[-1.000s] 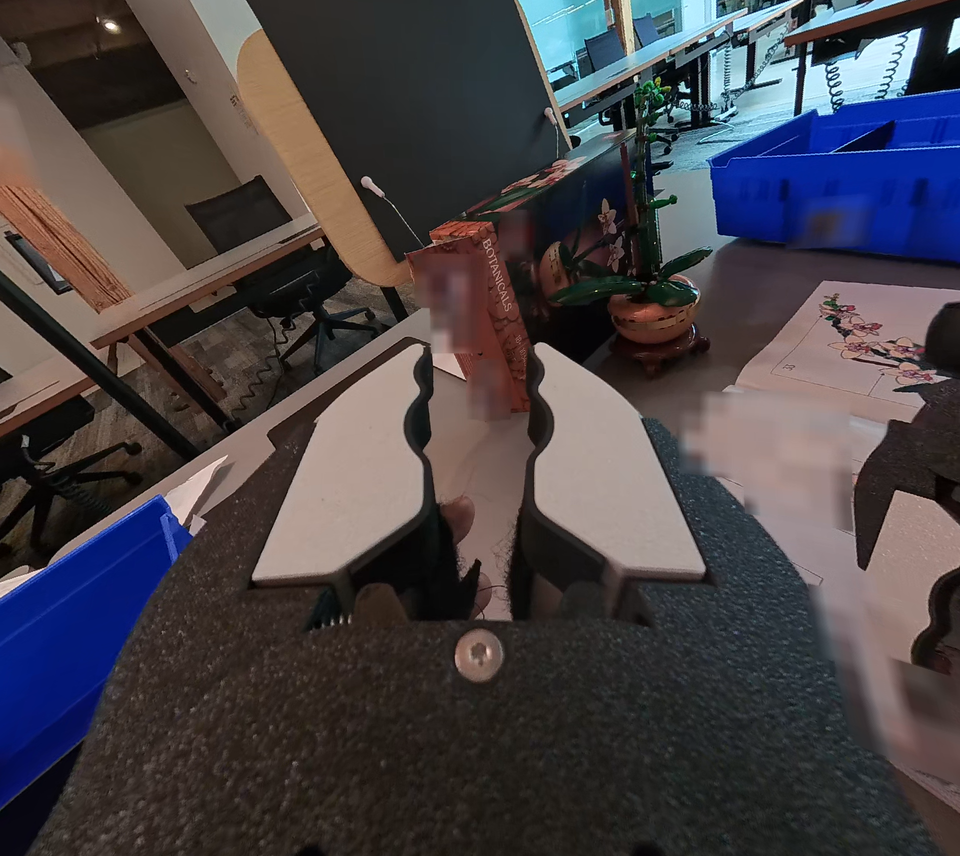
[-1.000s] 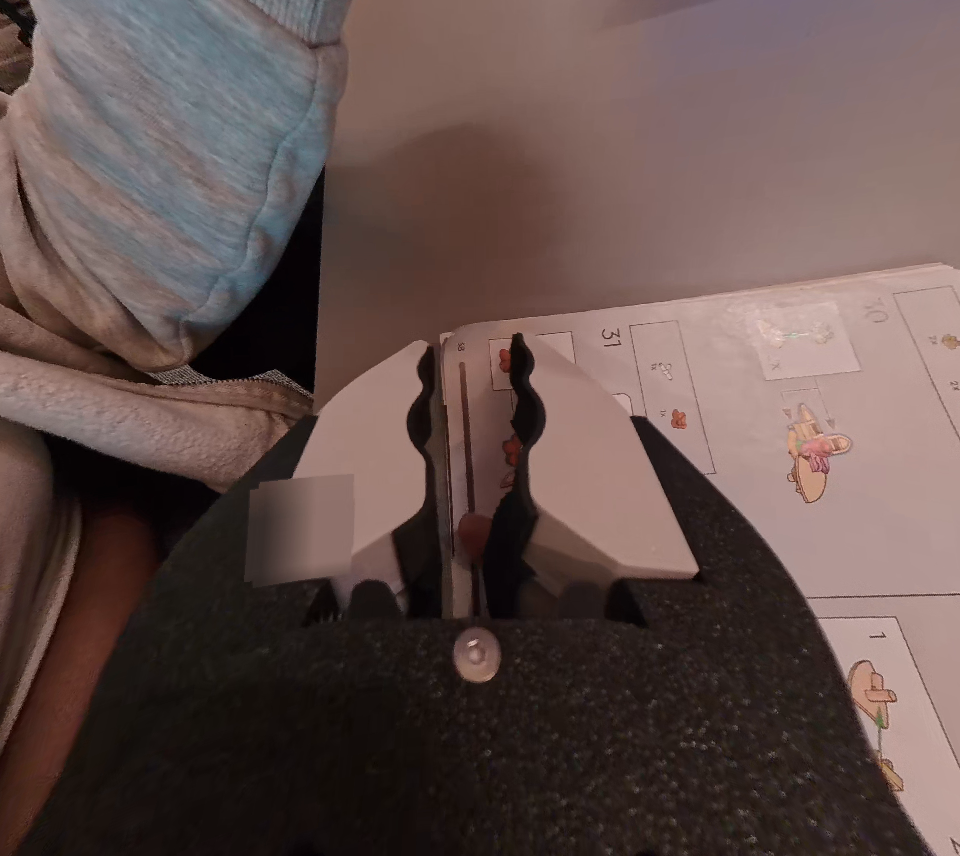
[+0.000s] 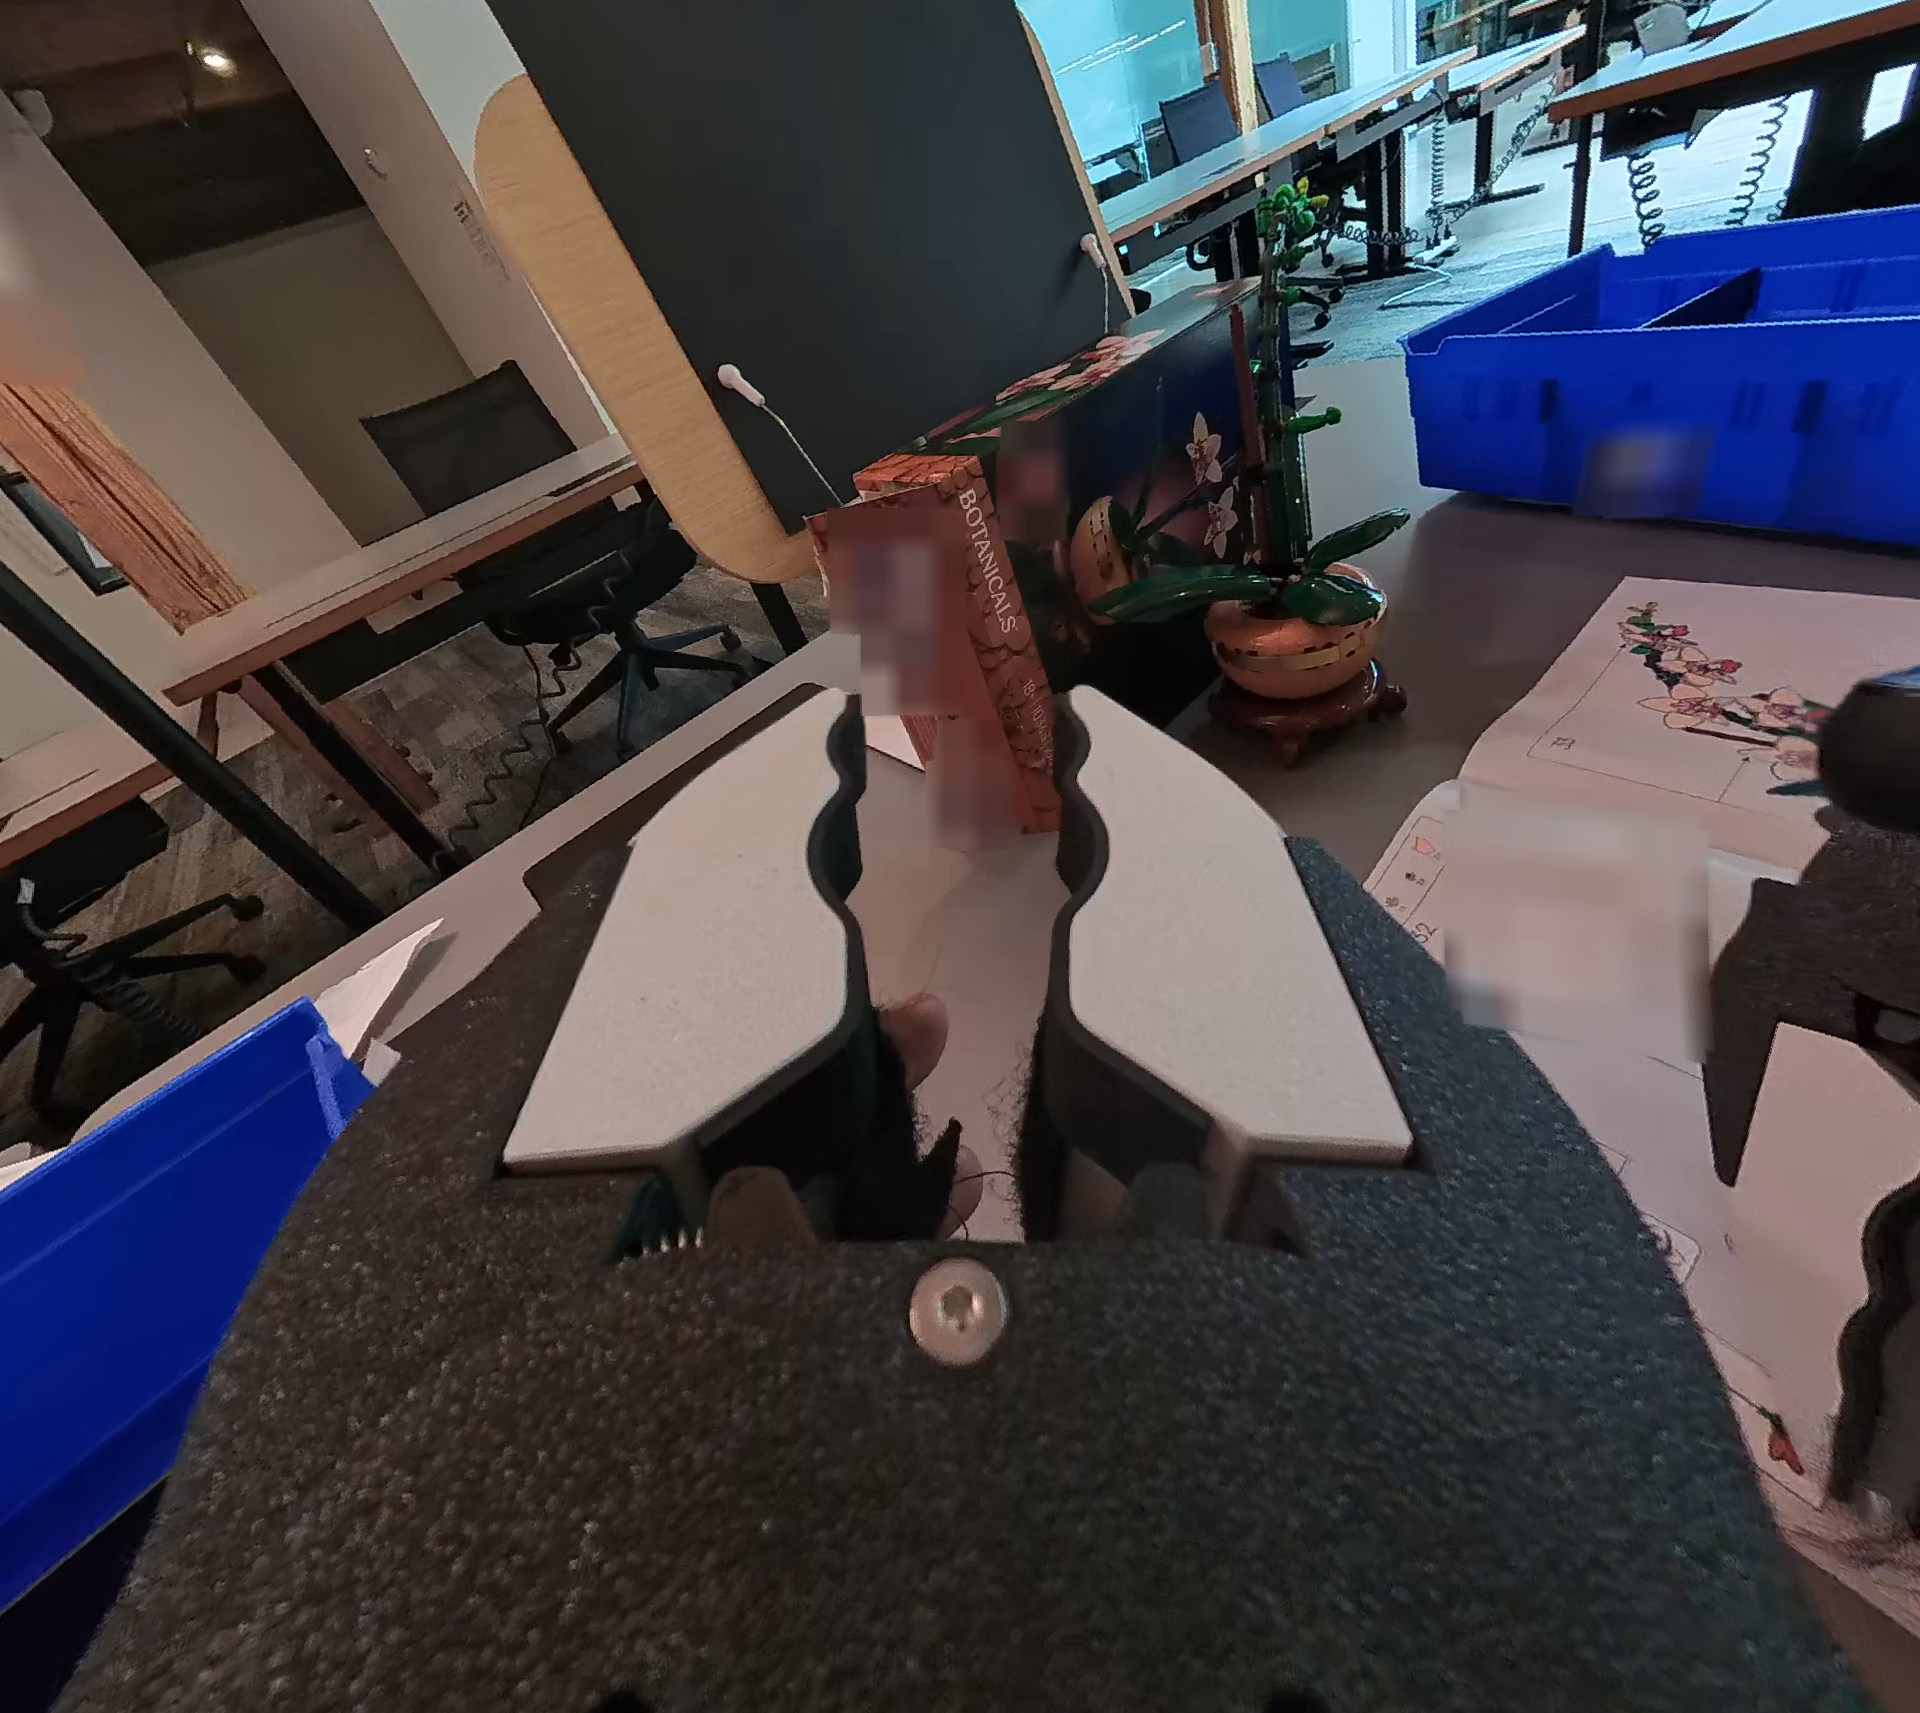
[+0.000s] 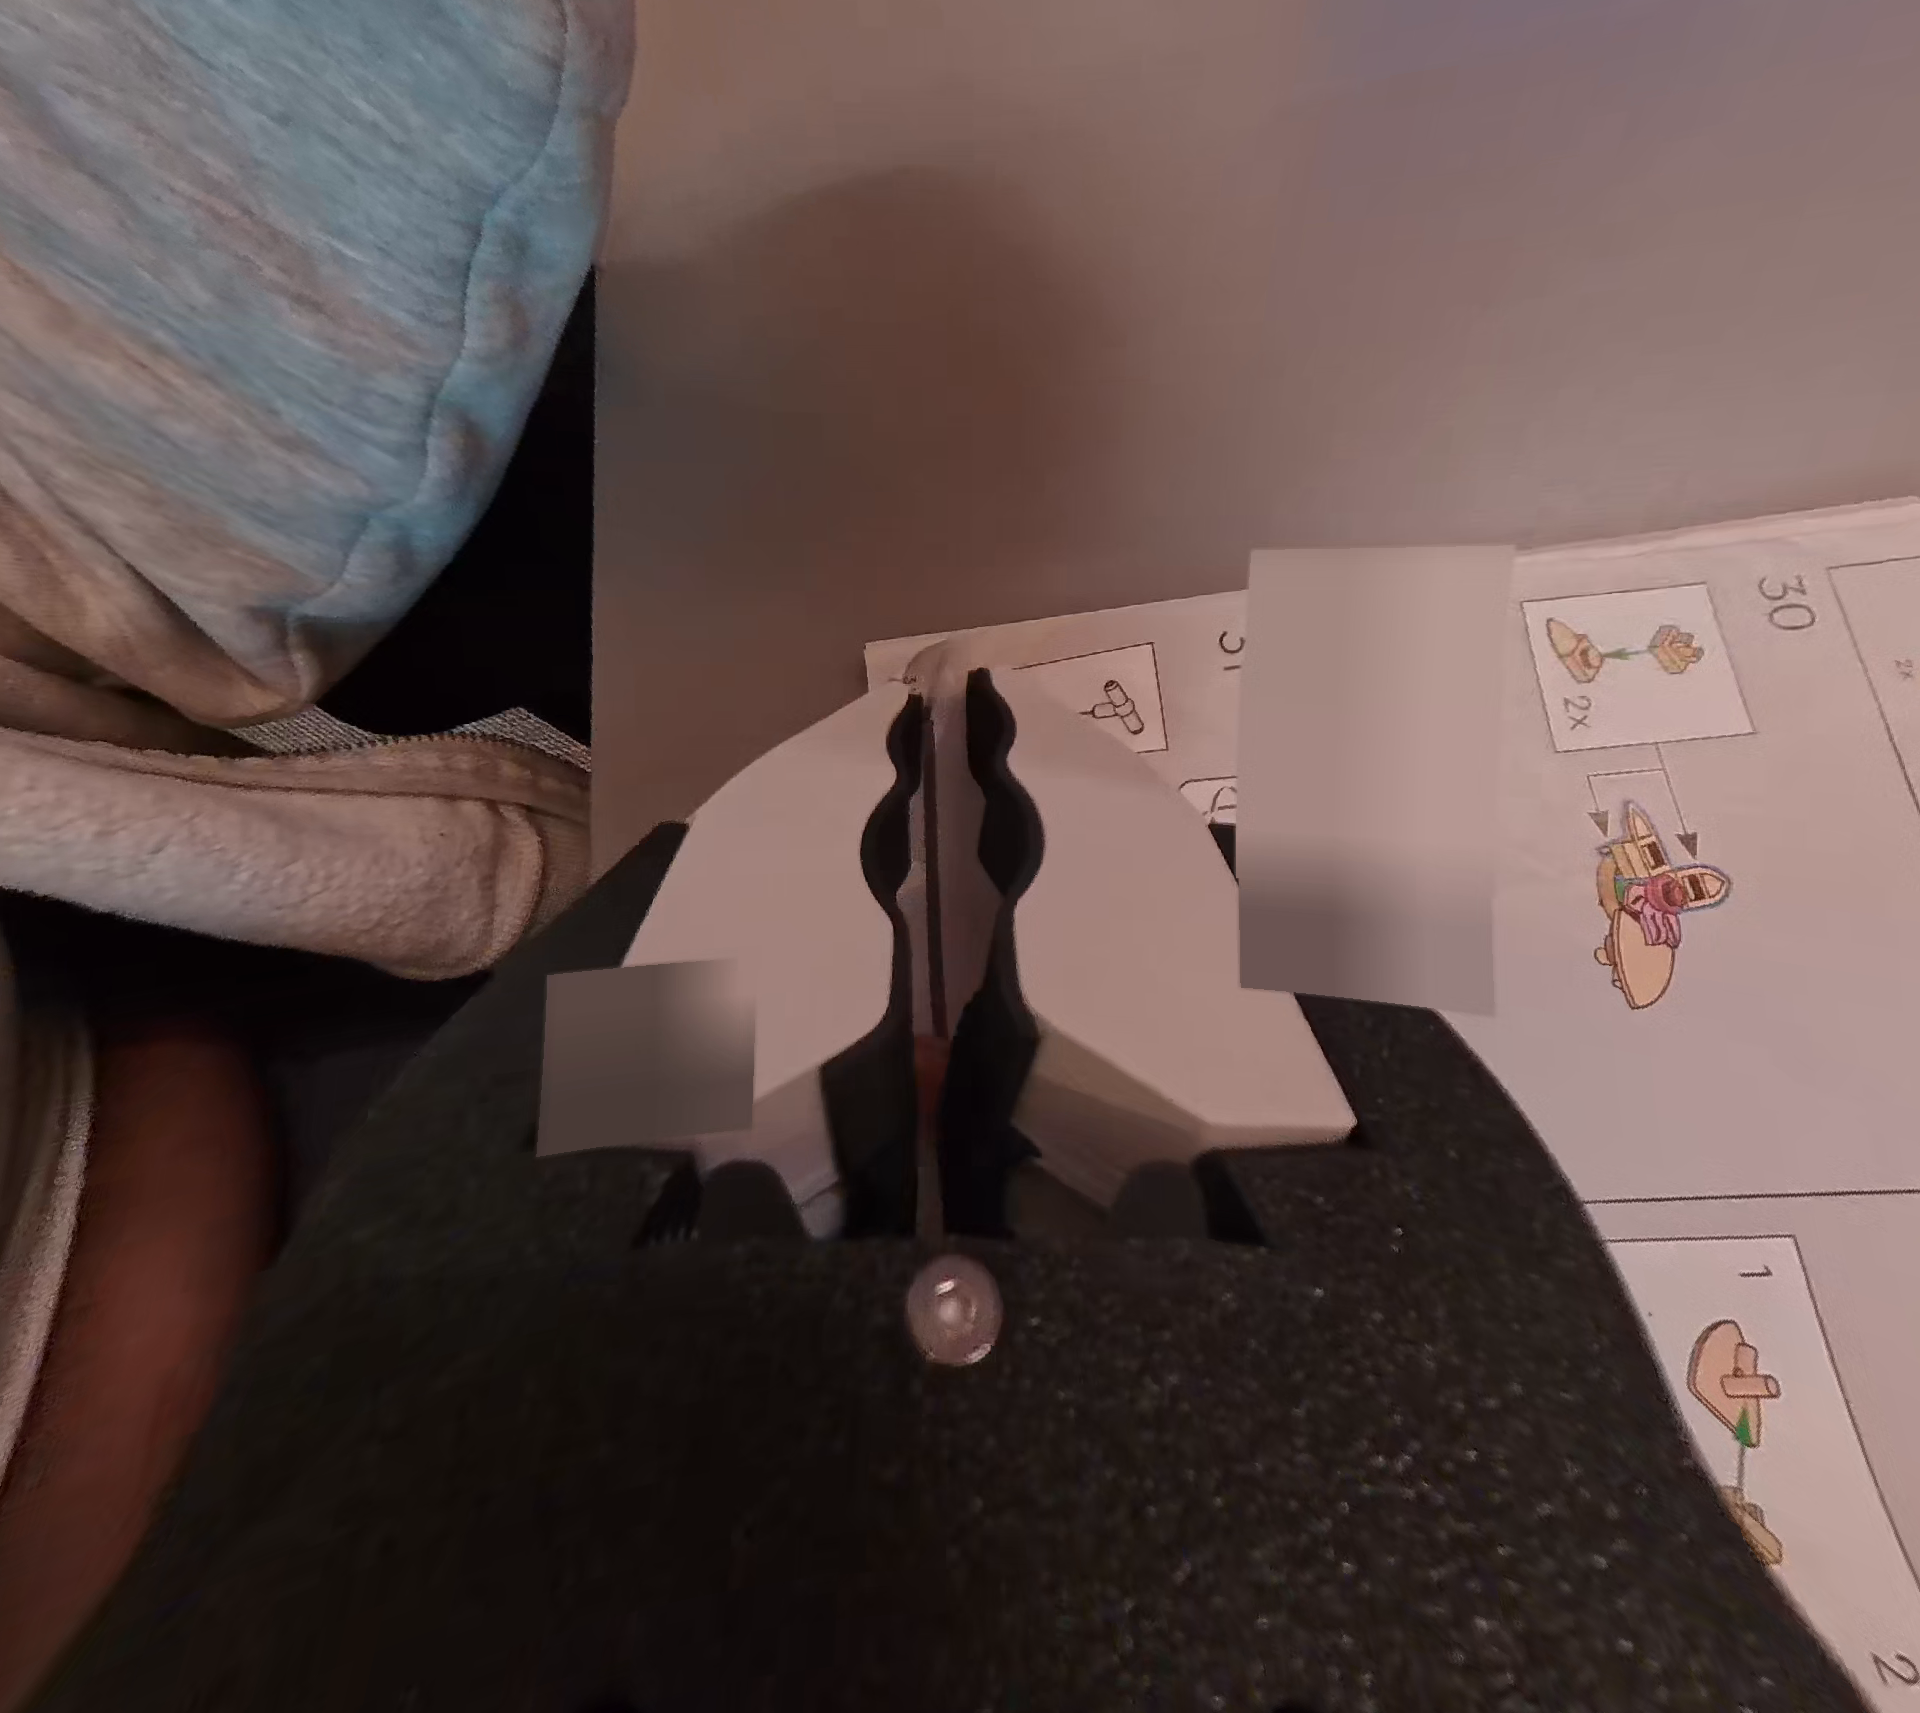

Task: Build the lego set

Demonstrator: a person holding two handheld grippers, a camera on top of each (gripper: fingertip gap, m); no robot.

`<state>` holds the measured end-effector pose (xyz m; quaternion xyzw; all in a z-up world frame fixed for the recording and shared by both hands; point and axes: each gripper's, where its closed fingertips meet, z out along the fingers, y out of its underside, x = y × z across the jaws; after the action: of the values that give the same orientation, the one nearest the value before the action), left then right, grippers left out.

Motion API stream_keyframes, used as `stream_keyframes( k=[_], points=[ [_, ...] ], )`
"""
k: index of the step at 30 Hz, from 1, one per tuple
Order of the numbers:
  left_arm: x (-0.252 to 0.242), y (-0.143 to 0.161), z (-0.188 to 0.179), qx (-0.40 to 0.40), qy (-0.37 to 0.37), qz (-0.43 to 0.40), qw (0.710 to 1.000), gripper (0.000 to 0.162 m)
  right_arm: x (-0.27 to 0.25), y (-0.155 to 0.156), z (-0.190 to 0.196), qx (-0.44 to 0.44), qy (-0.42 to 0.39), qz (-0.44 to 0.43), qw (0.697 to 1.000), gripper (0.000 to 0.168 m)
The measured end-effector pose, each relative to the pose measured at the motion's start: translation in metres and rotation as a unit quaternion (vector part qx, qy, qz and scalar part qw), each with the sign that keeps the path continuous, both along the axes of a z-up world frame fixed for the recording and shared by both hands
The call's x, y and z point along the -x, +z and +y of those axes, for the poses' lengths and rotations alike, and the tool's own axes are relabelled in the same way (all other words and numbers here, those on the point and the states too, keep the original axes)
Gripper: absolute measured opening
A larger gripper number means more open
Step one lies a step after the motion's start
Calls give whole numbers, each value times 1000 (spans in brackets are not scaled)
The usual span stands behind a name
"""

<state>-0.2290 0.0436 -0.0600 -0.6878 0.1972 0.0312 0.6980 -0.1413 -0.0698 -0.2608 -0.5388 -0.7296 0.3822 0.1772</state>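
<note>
My left gripper [image 3: 956, 718] is open and empty above the grey table [image 3: 1507, 541]. It points at the upright lego box [image 3: 987, 614]. The partly built lego orchid [image 3: 1288, 603] stands in its pot just right of the box. The open instruction booklet [image 3: 1621, 697] lies to the right. My right gripper [image 4: 940, 687] is shut on the corner of a booklet page [image 4: 1714, 1092], whose thin edge runs between the jaws. Its black body also shows at the right edge of the left wrist view [image 3: 1829, 957].
A blue bin [image 3: 1662, 416] stands at the back right of the table and another blue bin [image 3: 125, 1248] at the near left. A person's light blue sleeve [image 4: 260, 209] hangs left of my right gripper. Bare table [image 4: 1143, 209] lies beyond the booklet. The left tips stand about 25 centimeters off the partly built lego orchid [image 3: 1288, 603].
My right gripper's jaws have closed on the page corner, and the booklet has shifted in that view. The left gripper stays open and has only turned slightly.
</note>
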Motion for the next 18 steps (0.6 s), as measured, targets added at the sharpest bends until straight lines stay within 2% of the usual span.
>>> stream_keyframes(
  k=[1, 5, 7, 9, 12, 15, 18],
  points=[
    [0, -1, 0, 3, 1, 3, 1000, 34, -1, 0, -1, -8, 4, 3, 1000, 4],
    [2, -6, 4, 12, 12, 15, 1000, 34, 0, 13, 1, -8, -12, 51, 999, 0],
    [3, -5, 4, 10, 14, 12, 1000, 34, -3, 31, 3, 13, -25, 81, 996, 0],
    [2, -6, 5, 8, 11, 9, 1000, 34, -12, 49, 14, -9, -45, 113, 993, 0],
    [-1, -5, 5, 9, 5, 9, 1000, 34, -39, 66, 51, -130, -99, 122, 979, 0],
    [-10, -2, 6, 6, -10, 6, 1000, 34, -81, 77, 94, -270, -158, 102, 944, 0],
    [-20, 2, 6, -1, -32, -2, 999, 34, -131, 80, 126, -354, -204, 57, 911, 0]
  ],
)
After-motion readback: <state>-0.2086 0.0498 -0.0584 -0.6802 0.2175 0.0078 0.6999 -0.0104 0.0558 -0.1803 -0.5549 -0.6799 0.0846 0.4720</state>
